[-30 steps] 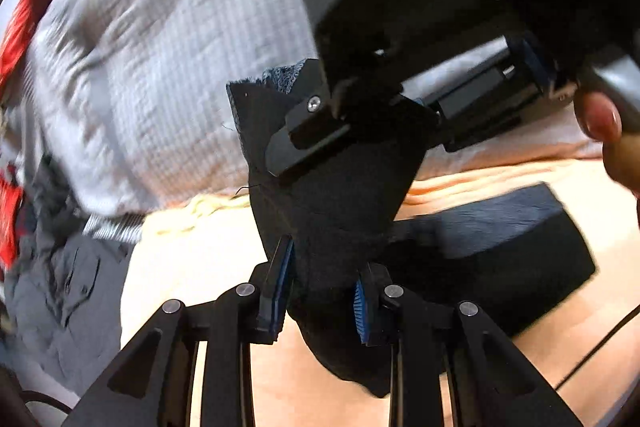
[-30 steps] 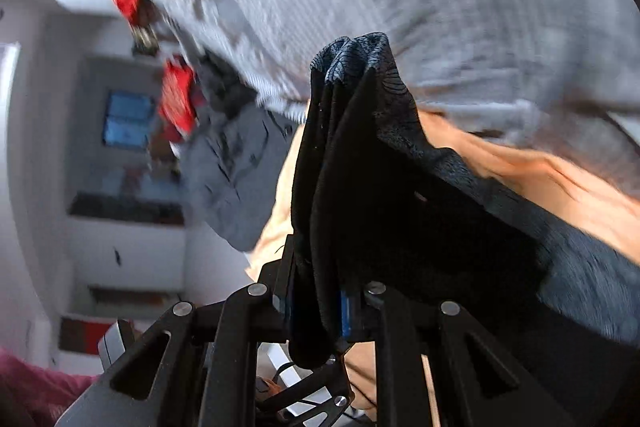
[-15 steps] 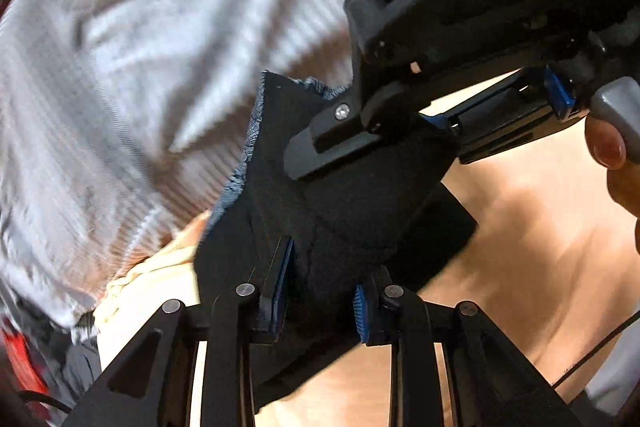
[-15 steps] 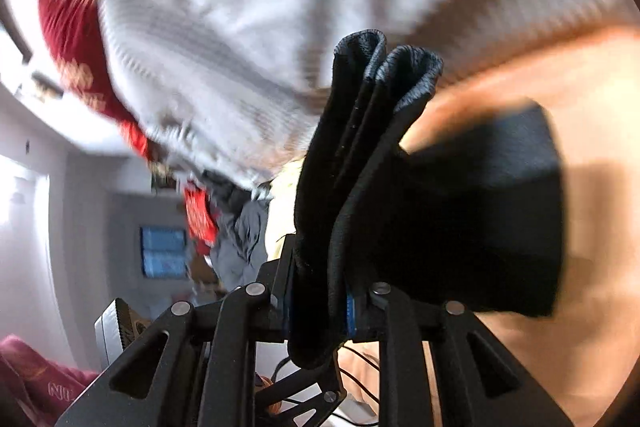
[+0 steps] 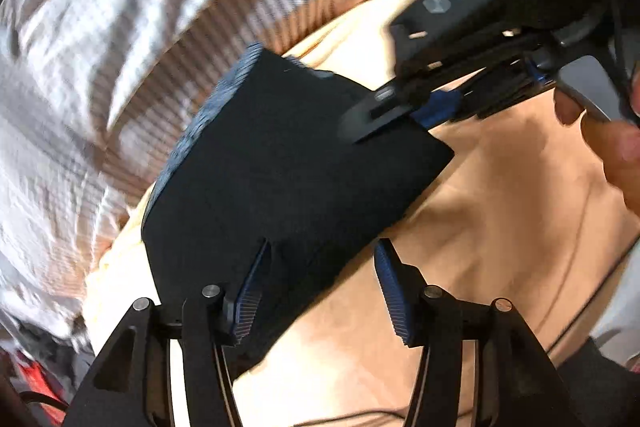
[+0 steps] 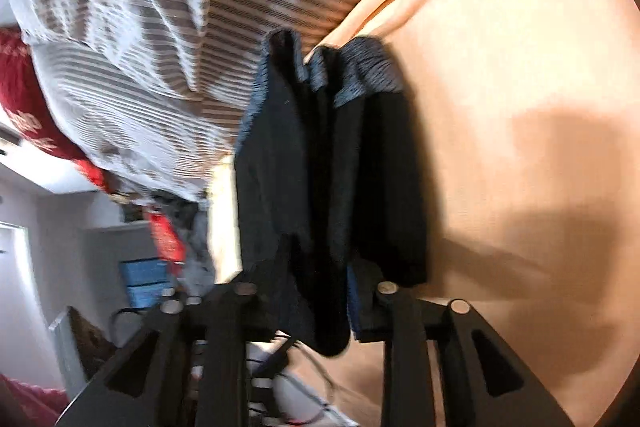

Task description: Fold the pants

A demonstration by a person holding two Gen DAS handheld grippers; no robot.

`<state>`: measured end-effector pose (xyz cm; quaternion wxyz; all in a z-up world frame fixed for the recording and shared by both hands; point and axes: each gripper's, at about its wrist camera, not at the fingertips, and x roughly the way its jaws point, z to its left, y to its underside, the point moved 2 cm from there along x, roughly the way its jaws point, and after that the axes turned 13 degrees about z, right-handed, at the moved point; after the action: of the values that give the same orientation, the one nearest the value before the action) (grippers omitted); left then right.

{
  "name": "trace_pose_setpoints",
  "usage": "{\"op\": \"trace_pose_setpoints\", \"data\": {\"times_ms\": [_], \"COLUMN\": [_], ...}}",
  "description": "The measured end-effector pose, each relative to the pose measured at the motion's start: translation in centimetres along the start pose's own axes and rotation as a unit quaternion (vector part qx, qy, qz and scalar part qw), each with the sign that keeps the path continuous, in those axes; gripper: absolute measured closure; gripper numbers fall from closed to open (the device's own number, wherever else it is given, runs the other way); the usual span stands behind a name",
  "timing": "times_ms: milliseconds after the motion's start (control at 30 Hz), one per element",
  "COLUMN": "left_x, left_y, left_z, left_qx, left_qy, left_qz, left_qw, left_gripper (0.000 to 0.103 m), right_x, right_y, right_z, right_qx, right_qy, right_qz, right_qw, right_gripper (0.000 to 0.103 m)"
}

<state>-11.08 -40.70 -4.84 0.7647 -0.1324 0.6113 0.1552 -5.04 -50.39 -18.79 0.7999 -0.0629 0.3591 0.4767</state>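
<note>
The dark navy pants (image 5: 288, 171) lie folded into a thick bundle on the peach sheet (image 5: 500, 227). My left gripper (image 5: 320, 287) is open, its blue pads (image 5: 250, 291) spread wide, the left pad against the bundle's near edge. My right gripper shows in the left wrist view at the upper right (image 5: 404, 115), its fingers at the bundle's far corner. In the right wrist view the pants (image 6: 320, 167) hang folded between the right gripper's (image 6: 316, 291) fingers, which have parted around the cloth.
A grey and white striped duvet (image 5: 120, 47) is bunched behind the pants. Red fabric (image 6: 24, 99) and a grey garment heap lie to the left. A thin black cable (image 5: 580, 311) crosses the sheet at right. A hand (image 5: 616, 147) holds the right gripper.
The bundle went down from hanging in the air onto the sheet. My left gripper opened and let go of it. The right gripper's fingers widened.
</note>
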Motion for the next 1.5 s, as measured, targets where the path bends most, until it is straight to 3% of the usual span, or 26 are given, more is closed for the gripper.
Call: {"op": "trace_pose_setpoints", "data": {"times_ms": [133,233,333,400,533,600,633,667,833,933,1067,1267,1500], "left_x": [-0.7,0.5,2.8,4.4,6.6,7.7,8.0,8.1,8.5,8.3,8.3,8.4,8.4], "left_y": [1.1,1.4,1.9,2.4,3.4,4.0,4.4,4.6,5.5,5.6,5.8,5.9,5.5], "left_z": [4.7,9.5,13.3,15.3,16.3,15.8,15.2,14.8,12.6,11.1,11.2,10.6,12.1], "left_qx": [-0.107,-0.212,-0.282,-0.313,-0.335,-0.334,-0.332,-0.331,-0.323,-0.308,-0.313,-0.315,-0.314], "left_qy": [0.057,0.093,0.102,0.108,0.124,0.135,0.140,0.143,0.159,0.143,0.156,0.143,0.145], "left_qz": [0.008,0.023,0.037,0.048,0.061,0.067,0.068,0.066,0.057,0.050,0.050,0.047,0.050], "left_qw": [0.9926,0.9726,0.9534,0.9425,0.9320,0.9303,0.9301,0.9304,0.9313,0.9393,0.9355,0.9372,0.9371], "left_gripper": [0.048,0.048,0.048,0.048,0.048,0.048,0.048,0.048,0.047,0.047,0.047,0.046,0.045], "right_x": [-2.7,-3.5,-2.5,-1.3,1.9,2.8,2.9,2.9,3.2,3.3,2.0,0.3,2.8], "right_y": [0.1,-1.3,-3.3,-4.9,-7.8,-8.3,-8.2,-7.9,-6.0,-5.2,-3.9,0.7,4.0], "right_z": [1.4,3.6,5.5,7.0,8.4,8.2,7.9,7.7,6.2,5.2,4.5,6.3,8.5], "right_qx": [-0.029,-0.051,-0.071,-0.088,-0.110,-0.107,-0.103,-0.101,-0.099,-0.085,-0.057,-0.072,-0.114], "right_qy": [0.102,0.122,0.141,0.157,0.193,0.216,0.232,0.232,0.262,0.268,0.271,0.285,0.291], "right_qz": [-0.041,-0.063,-0.063,-0.061,-0.045,-0.034,-0.033,-0.032,-0.015,-0.015,-0.023,-0.041,-0.023], "right_qw": [0.994,0.989,0.985,0.982,0.974,0.970,0.967,0.967,0.960,0.960,0.960,0.955,0.949], "right_gripper": [0.062,0.062,0.062,0.062,0.063,0.074,0.094,0.096,0.097,0.097,0.097,0.095,0.084]}}
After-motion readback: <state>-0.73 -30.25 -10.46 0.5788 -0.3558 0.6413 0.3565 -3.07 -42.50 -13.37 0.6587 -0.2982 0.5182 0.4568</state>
